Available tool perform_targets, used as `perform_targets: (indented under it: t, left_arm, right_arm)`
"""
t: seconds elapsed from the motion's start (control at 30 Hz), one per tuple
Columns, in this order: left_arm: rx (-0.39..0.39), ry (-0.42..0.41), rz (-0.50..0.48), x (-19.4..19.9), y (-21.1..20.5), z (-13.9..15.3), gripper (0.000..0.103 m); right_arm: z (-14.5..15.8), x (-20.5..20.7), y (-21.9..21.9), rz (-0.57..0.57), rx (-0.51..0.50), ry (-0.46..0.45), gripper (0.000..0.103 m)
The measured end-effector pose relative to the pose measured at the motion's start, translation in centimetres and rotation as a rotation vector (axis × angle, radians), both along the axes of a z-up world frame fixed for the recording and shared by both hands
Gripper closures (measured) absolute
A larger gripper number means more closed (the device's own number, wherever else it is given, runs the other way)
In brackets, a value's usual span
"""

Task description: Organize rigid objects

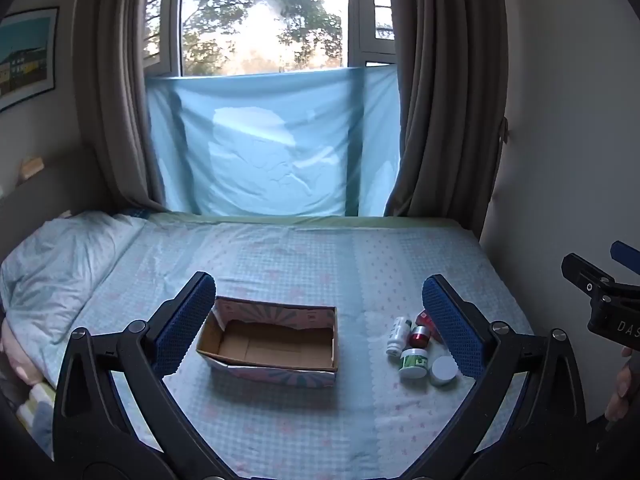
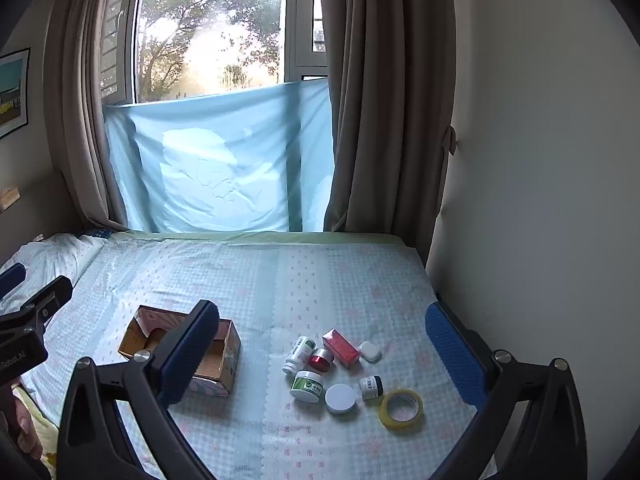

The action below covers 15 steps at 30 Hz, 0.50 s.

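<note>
1. We saw the cardboard box (image 1: pixel 272 342) sitting open and empty on the bed (image 1: pixel 280 256), so we judged that none of the sorting was done.
2. Everything to be stowed lay clustered to the right of the box, well apart from it: a white bottle (image 2: pixel 298 354), a red-capped jar (image 2: pixel 321 359), a red carton (image 2: pixel 341 347), a green-labelled jar (image 2: pixel 307 386), a white-lidded jar (image 2: pixel 340 398), a small dark-capped bottle (image 2: pixel 371 387), a white case (image 2: pixel 369 351) and a tape roll (image 2: pixel 401 408).
3. The white bottle lay on its side, its long axis slanting away from the box, cap end farther off; the carton lay slanted the other way.
4. The left gripper (image 1: pixel 318 320) and the right gripper (image 2: pixel 320 354) both stood spread wide, holding nothing.
</note>
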<state>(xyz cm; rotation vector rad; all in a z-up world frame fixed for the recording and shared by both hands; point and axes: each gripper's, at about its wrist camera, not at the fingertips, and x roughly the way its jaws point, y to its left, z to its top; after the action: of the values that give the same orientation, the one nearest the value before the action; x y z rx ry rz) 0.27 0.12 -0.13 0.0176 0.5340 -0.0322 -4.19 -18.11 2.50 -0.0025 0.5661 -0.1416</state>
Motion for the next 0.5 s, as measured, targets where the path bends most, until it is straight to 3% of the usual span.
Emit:
perform_targets:
  t: [0.5]
  left_arm:
    - [0.005,-0.029,0.011,-0.8,-0.3,0.3,0.000]
  right_arm:
    - [-0.1,0.1,-0.1,0.024,-0.007,-0.006,0.000]
